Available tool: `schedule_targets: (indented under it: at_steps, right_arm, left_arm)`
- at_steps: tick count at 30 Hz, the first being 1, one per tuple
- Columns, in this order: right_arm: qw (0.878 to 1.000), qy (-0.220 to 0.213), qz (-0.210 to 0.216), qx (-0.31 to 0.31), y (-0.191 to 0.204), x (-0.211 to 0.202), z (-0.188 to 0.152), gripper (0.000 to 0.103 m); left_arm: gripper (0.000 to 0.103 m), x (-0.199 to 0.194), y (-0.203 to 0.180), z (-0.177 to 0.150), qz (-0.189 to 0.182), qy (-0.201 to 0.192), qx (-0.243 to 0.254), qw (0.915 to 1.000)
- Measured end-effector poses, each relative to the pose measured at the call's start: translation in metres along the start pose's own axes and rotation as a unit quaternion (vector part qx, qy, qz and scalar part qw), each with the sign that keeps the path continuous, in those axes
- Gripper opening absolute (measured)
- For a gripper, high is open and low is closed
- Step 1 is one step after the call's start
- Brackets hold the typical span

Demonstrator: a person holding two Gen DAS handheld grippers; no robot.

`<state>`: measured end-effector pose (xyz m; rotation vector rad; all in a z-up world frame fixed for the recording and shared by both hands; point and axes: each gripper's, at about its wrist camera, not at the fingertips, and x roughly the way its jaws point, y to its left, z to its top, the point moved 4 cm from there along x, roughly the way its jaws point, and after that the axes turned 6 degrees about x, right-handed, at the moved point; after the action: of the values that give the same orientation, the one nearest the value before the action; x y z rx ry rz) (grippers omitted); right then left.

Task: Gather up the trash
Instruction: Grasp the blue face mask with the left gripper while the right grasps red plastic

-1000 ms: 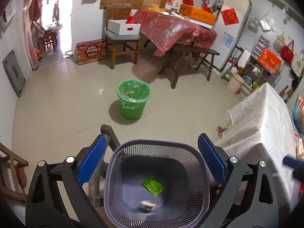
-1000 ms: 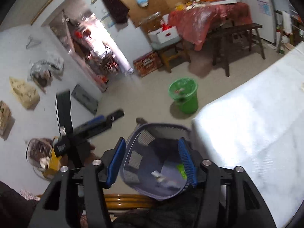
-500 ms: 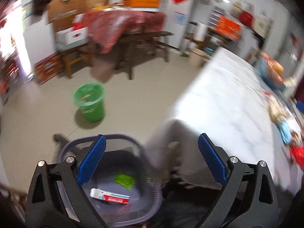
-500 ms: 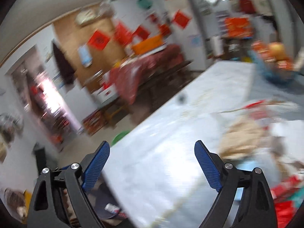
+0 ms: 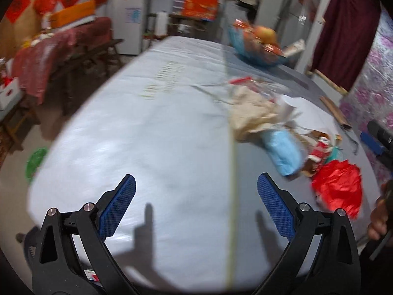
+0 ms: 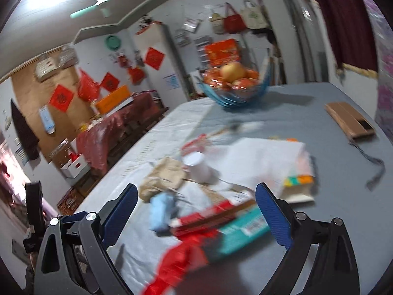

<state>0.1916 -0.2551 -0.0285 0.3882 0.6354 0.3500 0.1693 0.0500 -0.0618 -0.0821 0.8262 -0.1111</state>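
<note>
Your right gripper (image 6: 195,211) is opening, nothing between its jaws; the trash pile (image 6: 208,211) lies on the table (image 6: 343,172) just ahead. Your left gripper (image 5: 196,206) gapes empty, trash off right.

Teal box (image 6: 242,231) print blurred, red wall signs (image 6: 154,58) illegible, nothing readable

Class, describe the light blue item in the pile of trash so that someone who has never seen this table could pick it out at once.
Start at the large table under its pale cloth, then find the heap of litter on it, nearer than the blue fruit basket. The light blue packet lies at the heap's near edge, between crumpled brown paper and a shiny red bag. Nothing else in the heap is soft pale blue.
</note>
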Motion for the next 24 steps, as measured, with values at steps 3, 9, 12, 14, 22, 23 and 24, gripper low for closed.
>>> schedule_targets:
  at_steps: [3, 9, 12, 14, 22, 23, 24]
  right_arm:
    - [1.0, 0.019, -0.007, 0.013, -0.013, -0.002, -0.011, 0.095]
    - [0.997, 0.073, -0.006, 0.003, -0.011, 0.005, -0.044, 0.095]
    - [0.996, 0.088, 0.004, 0.01, -0.004, 0.008, -0.056, 0.095]
    - [0.994, 0.105, 0.016, 0.008, 0.004, 0.009, -0.063, 0.095]
    - [0.996, 0.081, 0.027, -0.009, 0.002, -0.008, -0.067, 0.005]
    - [0.997, 0.07, 0.03, -0.003, -0.001, -0.014, -0.063, 0.005]
    - [0.998, 0.055, 0.04, 0.007, -0.005, -0.023, -0.056, 0.005]
  left_arm:
    - [0.096, 0.014, -0.028, 0.005, -0.031, 0.009, 0.017, 0.9993]
    - [0.096, 0.029, -0.049, 0.001, -0.03, 0.021, 0.035, 0.9987]
    - [0.096, 0.032, -0.044, -0.001, -0.03, 0.027, 0.026, 0.9989]
    - [0.096, 0.03, -0.038, -0.004, -0.024, 0.027, 0.022, 0.9991]
    - [0.096, 0.026, -0.041, -0.005, -0.027, 0.026, 0.028, 0.9989]
    - [0.096, 0.028, -0.045, -0.004, -0.029, 0.026, 0.031, 0.9988]
    - [0.096, 0.029, -0.049, -0.003, -0.031, 0.027, 0.035, 0.9985]
